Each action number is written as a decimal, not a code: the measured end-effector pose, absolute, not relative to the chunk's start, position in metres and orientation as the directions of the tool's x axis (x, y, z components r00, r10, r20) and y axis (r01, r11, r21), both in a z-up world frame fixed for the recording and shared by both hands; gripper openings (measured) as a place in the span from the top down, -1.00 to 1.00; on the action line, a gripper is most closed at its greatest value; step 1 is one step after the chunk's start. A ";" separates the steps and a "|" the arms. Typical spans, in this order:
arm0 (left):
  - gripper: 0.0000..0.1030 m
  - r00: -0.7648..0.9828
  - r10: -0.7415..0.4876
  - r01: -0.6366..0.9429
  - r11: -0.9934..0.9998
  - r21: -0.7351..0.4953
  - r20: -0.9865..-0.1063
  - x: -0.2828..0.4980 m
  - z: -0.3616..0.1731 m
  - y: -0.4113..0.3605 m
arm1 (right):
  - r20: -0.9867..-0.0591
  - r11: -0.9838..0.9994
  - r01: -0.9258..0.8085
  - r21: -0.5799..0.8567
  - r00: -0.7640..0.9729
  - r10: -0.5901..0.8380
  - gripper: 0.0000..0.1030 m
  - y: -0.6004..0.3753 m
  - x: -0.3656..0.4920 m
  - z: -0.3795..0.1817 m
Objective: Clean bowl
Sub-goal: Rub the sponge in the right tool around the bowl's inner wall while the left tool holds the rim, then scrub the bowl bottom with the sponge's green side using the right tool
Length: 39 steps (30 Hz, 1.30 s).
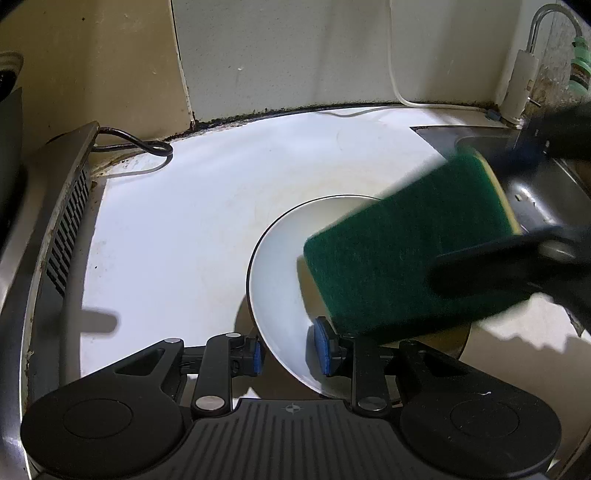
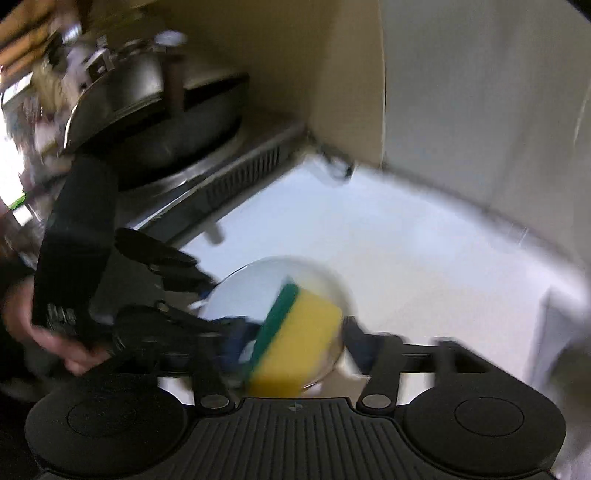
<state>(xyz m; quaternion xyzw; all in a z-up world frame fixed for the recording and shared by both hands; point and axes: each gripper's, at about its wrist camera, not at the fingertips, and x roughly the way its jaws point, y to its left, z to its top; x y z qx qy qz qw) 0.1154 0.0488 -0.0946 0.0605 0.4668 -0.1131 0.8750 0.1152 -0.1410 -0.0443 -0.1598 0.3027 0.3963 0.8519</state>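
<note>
A white bowl [image 1: 280,266] with a dark rim is held by its edge in my left gripper [image 1: 291,350], one blue pad outside the wall and one inside. A green and yellow sponge [image 1: 402,247] lies against the inside of the bowl, held by my right gripper [image 1: 491,236], which comes in from the right. In the right wrist view, blurred by motion, the sponge [image 2: 295,339] sits between my right gripper's [image 2: 291,347] fingers over the bowl [image 2: 251,291], and the left gripper [image 2: 177,295] holds the bowl from the left.
A white countertop [image 1: 192,229] runs under the bowl. A steel sink [image 1: 546,192] and a tap [image 1: 546,22] are at the right. A stove edge [image 1: 62,206] with a black cable [image 1: 136,144] is at the left, with a pan [image 2: 155,110] on it.
</note>
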 end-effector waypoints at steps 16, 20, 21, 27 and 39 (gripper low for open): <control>0.40 0.520 -0.138 0.265 0.964 0.005 -0.843 0.115 -0.093 0.047 | -0.674 0.057 -0.934 -0.352 0.296 0.677 -0.60 -0.141 0.121 -0.071; 0.52 0.540 -0.129 0.233 0.972 0.001 -0.831 0.112 -0.090 0.049 | -0.662 0.138 -0.962 -0.234 0.262 0.703 -0.34 -0.131 0.124 -0.061; 0.55 0.546 -0.135 0.226 0.974 -0.010 -0.827 0.111 -0.089 0.050 | -0.659 0.175 -0.963 -0.206 0.269 0.703 -0.33 -0.130 0.124 -0.058; 0.57 0.552 -0.132 0.230 0.973 -0.002 -0.823 0.108 -0.085 0.048 | -0.689 0.387 -0.921 0.043 0.253 0.680 -0.33 -0.128 0.140 -0.045; 0.62 0.530 -0.175 0.167 0.981 -0.100 -0.830 0.115 -0.087 0.055 | -0.659 0.508 -0.860 0.048 0.355 0.663 -0.33 -0.111 0.139 -0.050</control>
